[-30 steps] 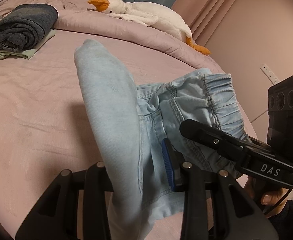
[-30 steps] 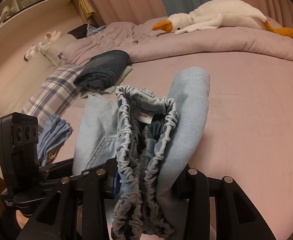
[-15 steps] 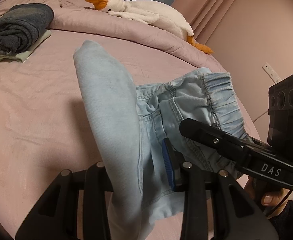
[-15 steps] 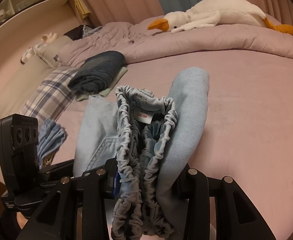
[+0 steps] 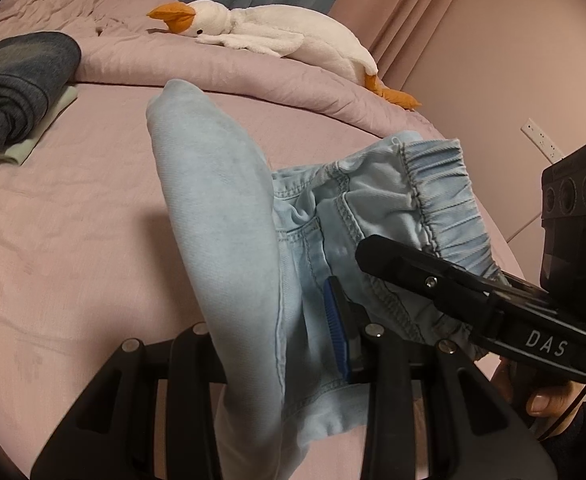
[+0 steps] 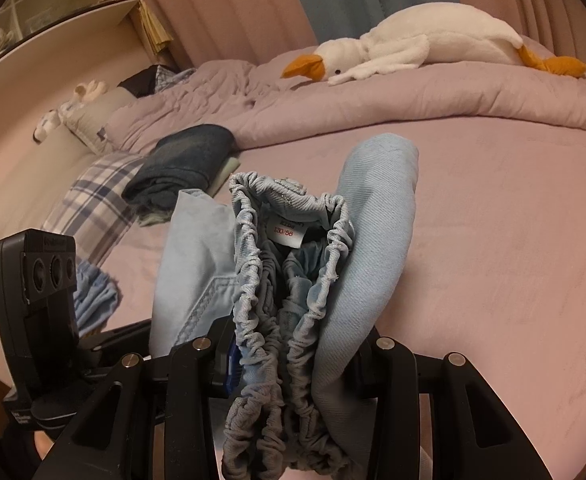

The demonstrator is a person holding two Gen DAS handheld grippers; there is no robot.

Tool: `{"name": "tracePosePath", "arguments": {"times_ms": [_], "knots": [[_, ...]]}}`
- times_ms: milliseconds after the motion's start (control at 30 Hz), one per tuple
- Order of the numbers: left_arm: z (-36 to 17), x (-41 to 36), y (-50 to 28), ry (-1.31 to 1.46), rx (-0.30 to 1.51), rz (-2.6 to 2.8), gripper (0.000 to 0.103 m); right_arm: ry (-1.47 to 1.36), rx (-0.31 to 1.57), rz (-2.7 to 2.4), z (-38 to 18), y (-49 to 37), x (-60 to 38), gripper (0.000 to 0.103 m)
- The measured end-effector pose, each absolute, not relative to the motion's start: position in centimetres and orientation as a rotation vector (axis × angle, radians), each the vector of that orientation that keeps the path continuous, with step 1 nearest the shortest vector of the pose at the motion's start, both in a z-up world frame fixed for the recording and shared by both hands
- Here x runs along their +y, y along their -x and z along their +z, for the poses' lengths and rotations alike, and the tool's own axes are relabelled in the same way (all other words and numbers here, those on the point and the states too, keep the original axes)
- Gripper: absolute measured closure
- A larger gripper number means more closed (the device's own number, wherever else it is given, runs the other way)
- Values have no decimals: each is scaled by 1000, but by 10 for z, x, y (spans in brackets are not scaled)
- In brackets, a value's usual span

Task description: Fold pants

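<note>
pants: light blue denim pants (image 5: pixel 229 216), bunched up and held in the air over the pink bed (image 5: pixel 73 216)
left gripper (image 5: pixel 281 344): jaws clamped on a folded leg
right gripper (image 6: pixel 293 364): jaws clamped on the scrunched elastic waistband (image 6: pixel 253 264), size tag showing
background: plush goose (image 6: pixel 421 48) lying on the duvet, dark folded jeans (image 5: pixel 17 80) at the far left

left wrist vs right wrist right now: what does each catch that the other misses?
Left wrist only: wall outlet, the right hand-held gripper seen side-on, clamped on the waistband. Right wrist only: shelf, plaid pillow, size tag inside the waistband, the left hand-held gripper's body at the left edge. Both: light blue pants clamped in both, plush goose, folded dark jeans, pink bed.
</note>
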State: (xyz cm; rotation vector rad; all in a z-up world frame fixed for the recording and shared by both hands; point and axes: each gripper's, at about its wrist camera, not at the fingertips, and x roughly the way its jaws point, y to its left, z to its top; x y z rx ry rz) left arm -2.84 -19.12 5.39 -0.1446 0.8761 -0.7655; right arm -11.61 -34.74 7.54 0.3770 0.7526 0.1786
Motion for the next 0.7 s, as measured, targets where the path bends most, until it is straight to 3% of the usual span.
{"name": "tracePosePath", "arguments": {"times_ms": [700], "knots": [[13,-197,-5,110,963,-689,68,-457,822,139,44,88,-372,61]]}}
